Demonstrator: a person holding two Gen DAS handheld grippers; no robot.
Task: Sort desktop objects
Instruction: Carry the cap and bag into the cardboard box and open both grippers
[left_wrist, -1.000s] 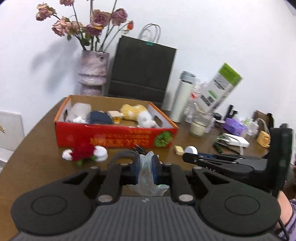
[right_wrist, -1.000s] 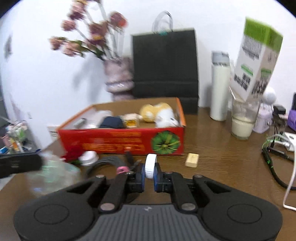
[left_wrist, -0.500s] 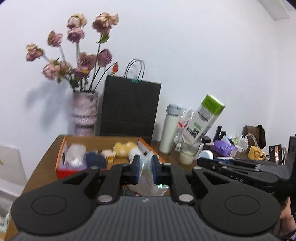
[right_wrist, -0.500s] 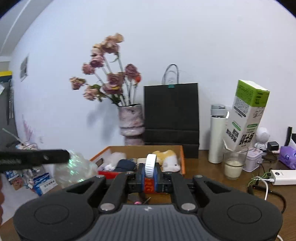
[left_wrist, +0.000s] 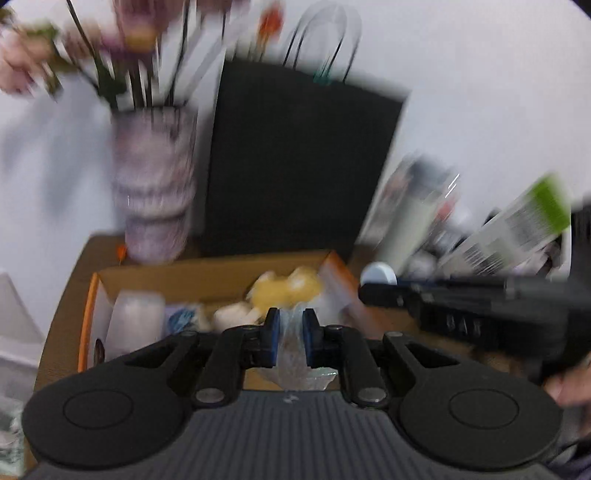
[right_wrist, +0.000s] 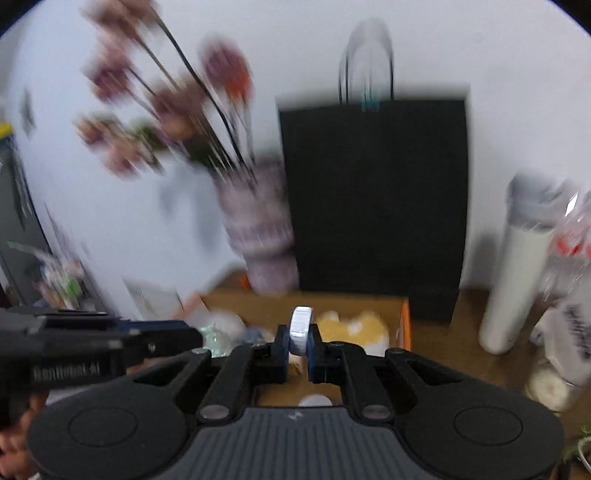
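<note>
From my left wrist view, my left gripper (left_wrist: 290, 341) is clenched on a crumpled clear plastic wrapper (left_wrist: 295, 354), which fills the gap between the blue pads (left_wrist: 271, 341) and hangs out below them. It has no firm long axis; the bulk of it trails downward and toward me. Beyond the fingertips sits the orange cardboard box (left_wrist: 90, 314), with a yellow plush toy (left_wrist: 286, 290) and other blurred items inside. My right gripper (left_wrist: 378, 280) crosses in from the right, level with the box's right end. I judge I'm in the carry step, bringing the wrapper over the box; next I need to get it above a free spot inside and loosen the grip.

From my right wrist view, my right gripper (right_wrist: 300, 341) is grasping a small white roll, probably tape (right_wrist: 301, 328), held on edge between the blue pads (right_wrist: 280, 345). Its flat faces press against the pads, so its axis runs left to right and its rim points up and away. The box (right_wrist: 404, 321) lies just ahead and below, with my left gripper (right_wrist: 192, 338) alongside on the left. Here too the next move is forward over the rim, then let go; both tools are crowding the same opening, so I should mind a collision
</note>
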